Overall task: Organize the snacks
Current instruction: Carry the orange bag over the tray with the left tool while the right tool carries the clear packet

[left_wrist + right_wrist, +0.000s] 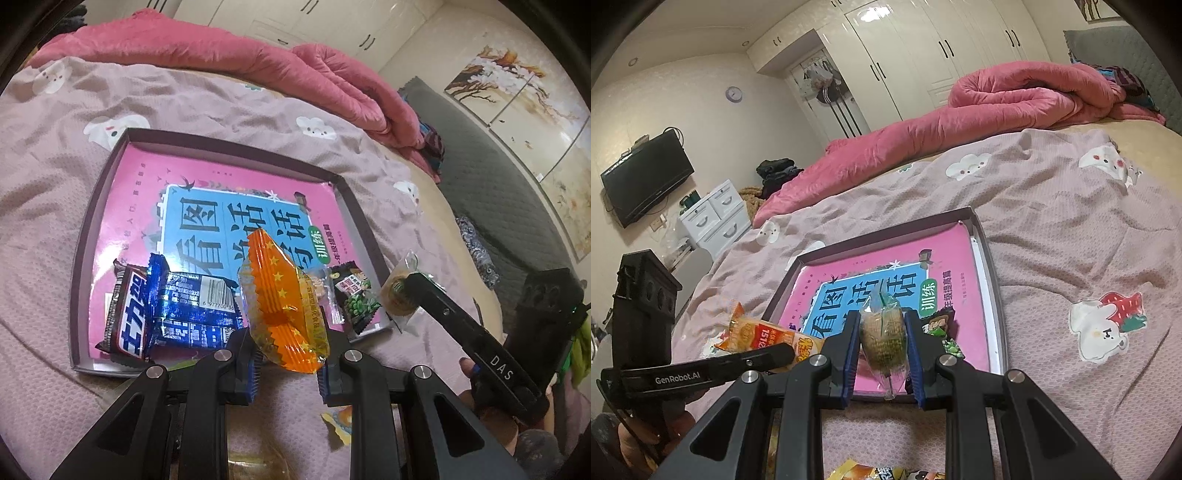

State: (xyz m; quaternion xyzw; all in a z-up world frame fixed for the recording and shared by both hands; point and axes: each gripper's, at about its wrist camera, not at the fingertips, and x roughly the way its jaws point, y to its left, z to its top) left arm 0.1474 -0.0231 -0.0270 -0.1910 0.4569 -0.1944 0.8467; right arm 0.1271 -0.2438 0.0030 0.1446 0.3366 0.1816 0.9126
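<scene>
The left tool (286,360) pinches an orange snack packet (282,299) above the tray (88,221); the right tool (882,360) pinches a round cracker pack (884,334) at the tray's near edge.

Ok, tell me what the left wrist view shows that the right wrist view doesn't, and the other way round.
Only the left wrist view: the blue snack packs and the brown bar lying in the tray, and the framed paintings on the wall.

Only the right wrist view: the wall TV, the white drawers, the clock and loose packets on the bedspread below the gripper.

Both: the tray with the pink book, the left gripper shut on the orange packet, and the right gripper shut on the round biscuit pack.
</scene>
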